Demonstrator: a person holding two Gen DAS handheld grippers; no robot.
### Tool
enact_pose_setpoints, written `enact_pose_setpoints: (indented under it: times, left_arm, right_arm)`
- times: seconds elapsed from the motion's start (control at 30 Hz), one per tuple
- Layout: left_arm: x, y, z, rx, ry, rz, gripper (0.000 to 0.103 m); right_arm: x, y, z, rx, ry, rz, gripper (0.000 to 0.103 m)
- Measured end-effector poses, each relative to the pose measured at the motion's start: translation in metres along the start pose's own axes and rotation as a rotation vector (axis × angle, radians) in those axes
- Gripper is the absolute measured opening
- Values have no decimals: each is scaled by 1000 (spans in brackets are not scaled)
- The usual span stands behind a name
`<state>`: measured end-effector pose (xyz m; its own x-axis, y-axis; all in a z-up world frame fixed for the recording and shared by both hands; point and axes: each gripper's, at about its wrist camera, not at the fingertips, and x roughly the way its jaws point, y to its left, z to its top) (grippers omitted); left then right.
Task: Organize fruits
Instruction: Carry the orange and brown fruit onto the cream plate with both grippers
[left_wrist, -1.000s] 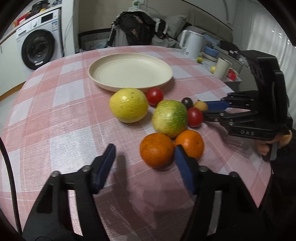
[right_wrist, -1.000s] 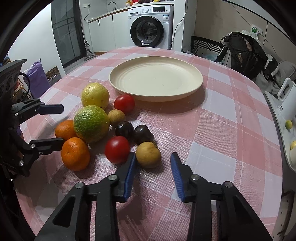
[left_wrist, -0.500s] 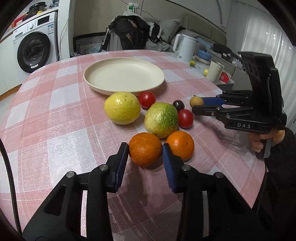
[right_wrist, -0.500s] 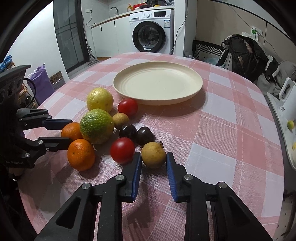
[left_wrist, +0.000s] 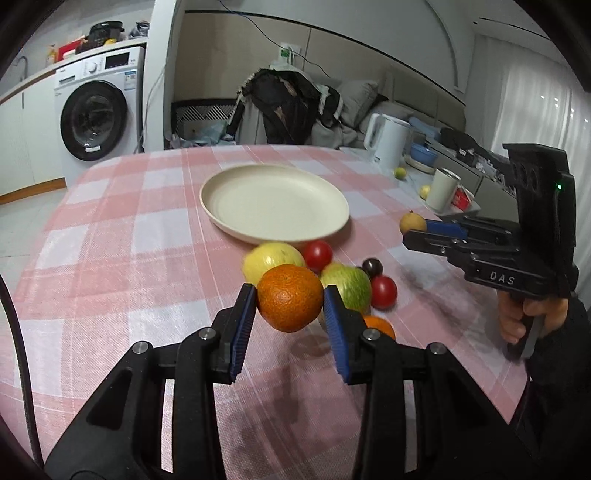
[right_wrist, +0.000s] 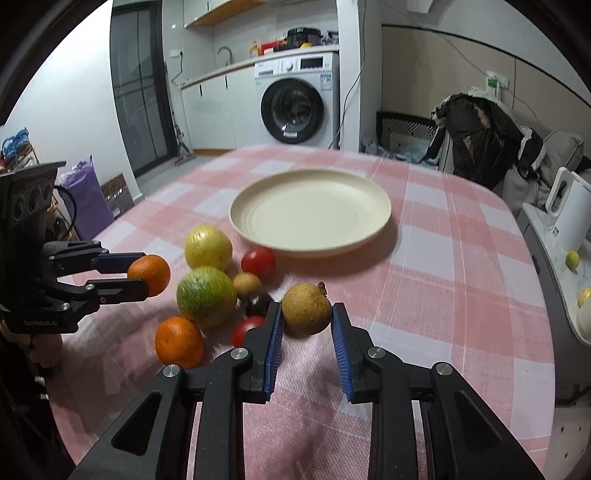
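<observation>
My left gripper (left_wrist: 290, 299) is shut on an orange (left_wrist: 290, 297) and holds it above the pink checked tablecloth (left_wrist: 110, 258). The same gripper (right_wrist: 146, 275) and orange (right_wrist: 150, 274) show at the left of the right wrist view. My right gripper (right_wrist: 306, 312) is shut on a small tan-yellow fruit (right_wrist: 306, 308), also lifted; in the left wrist view that gripper (left_wrist: 413, 225) grips the fruit (left_wrist: 410, 222) at the right. On the cloth lie a second orange (right_wrist: 179, 341), a green-yellow citrus (right_wrist: 206, 296), a yellow citrus (right_wrist: 208, 246), two red tomatoes (right_wrist: 258, 261) and dark small fruits (right_wrist: 256, 303). An empty cream plate (right_wrist: 310, 210) sits beyond them.
A washing machine (right_wrist: 299, 101) stands behind the table. A chair with dark clothes (right_wrist: 476, 136) is at the far right corner. A white kettle (left_wrist: 388, 142), a cup (left_wrist: 441, 188) and bowls sit on a side counter right of the table. A person's hand (left_wrist: 528, 317) grips the right tool.
Both grippers went from standing open around their fruits to shut on them, then rose: the orange and the tan fruit have left the cloth. The remaining fruits stayed in place.
</observation>
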<state>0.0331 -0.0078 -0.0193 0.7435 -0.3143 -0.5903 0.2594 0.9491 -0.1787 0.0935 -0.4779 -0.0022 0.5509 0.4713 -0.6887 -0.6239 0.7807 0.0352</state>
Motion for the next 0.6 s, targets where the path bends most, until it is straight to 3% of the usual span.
enact_pose_setpoints:
  times: [0.23, 0.6]
  left_arm:
    - [3, -3, 16, 16, -40, 46, 34]
    - [11, -6, 49, 10, -88, 70, 34]
  right_arm:
    - [-7, 3, 12, 31, -69, 7, 27]
    - [-3, 1, 31, 53, -90, 29, 27]
